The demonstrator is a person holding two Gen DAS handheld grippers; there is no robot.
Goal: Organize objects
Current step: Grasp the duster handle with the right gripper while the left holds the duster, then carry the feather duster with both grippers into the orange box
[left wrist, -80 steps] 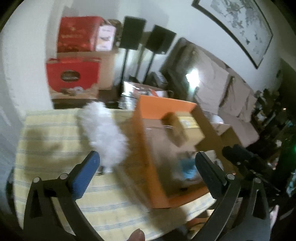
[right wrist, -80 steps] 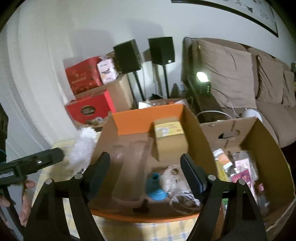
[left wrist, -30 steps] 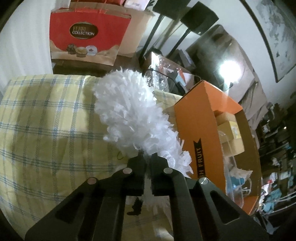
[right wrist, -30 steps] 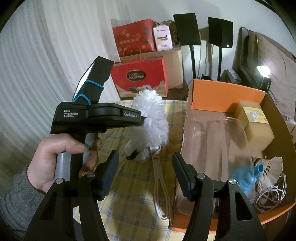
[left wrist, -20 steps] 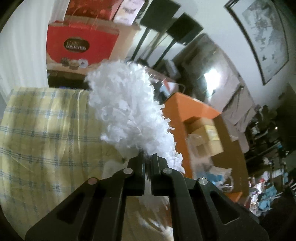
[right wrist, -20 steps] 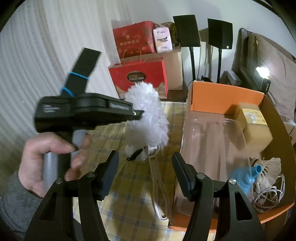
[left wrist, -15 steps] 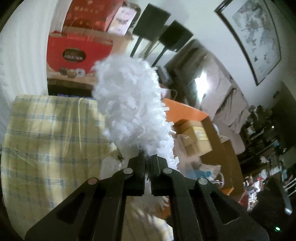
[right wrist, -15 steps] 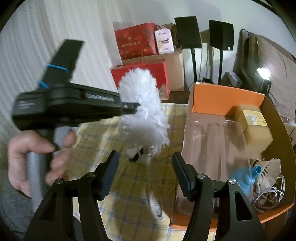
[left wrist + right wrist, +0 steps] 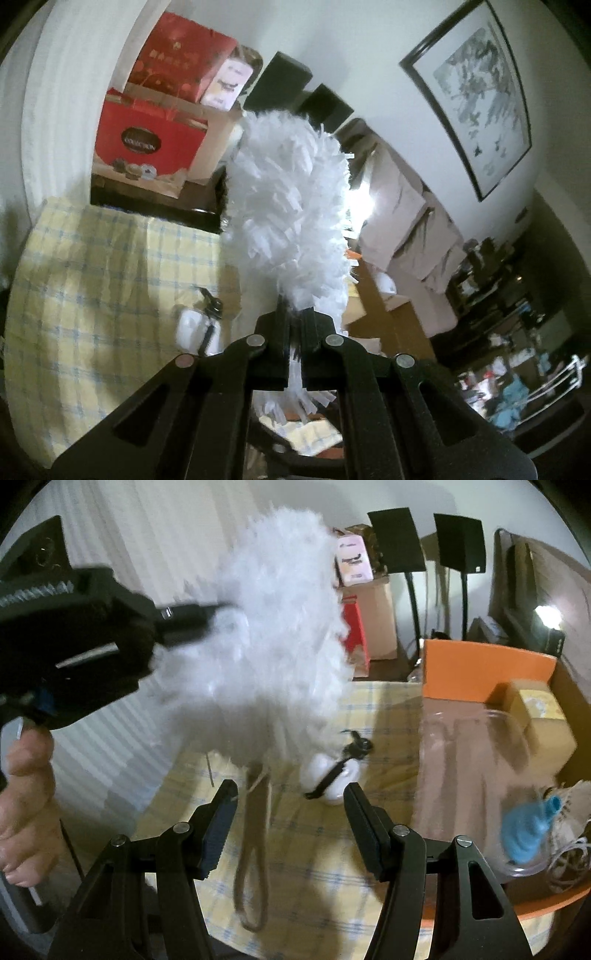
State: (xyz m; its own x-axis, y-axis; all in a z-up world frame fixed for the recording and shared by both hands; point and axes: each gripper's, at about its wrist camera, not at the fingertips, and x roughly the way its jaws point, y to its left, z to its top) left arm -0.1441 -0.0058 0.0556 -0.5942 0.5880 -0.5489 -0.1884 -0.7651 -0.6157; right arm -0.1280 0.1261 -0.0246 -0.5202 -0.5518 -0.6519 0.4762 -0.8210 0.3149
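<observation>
One change: duster (image 9: 291, 206) had risen off the surface (image 9: 92, 258), fluff ahead of the left gripper (image 9: 293, 347).
Left gripper: clenched on the duster's base.
Right gripper (image 9: 290, 823): spread wide, holding nothing; duster hung above and ahead.
Meaning: pickup looked done; orange box (image 9: 487, 672) at right likely came next.

Background: red gift bag (image 9: 147, 144) by wall, two black speakers (image 9: 395, 541), framed picture (image 9: 476, 96), sofa cushions (image 9: 402, 218), lamp lit (image 9: 546, 614).

Duster (image 9: 273, 627) held aloft over the tablecloth (image 9: 332, 867)
Left gripper (image 9: 207, 614) clamps the duster; right gripper (image 9: 290, 827) gapes empty below; orange box (image 9: 487, 675) sits rightward.
</observation>
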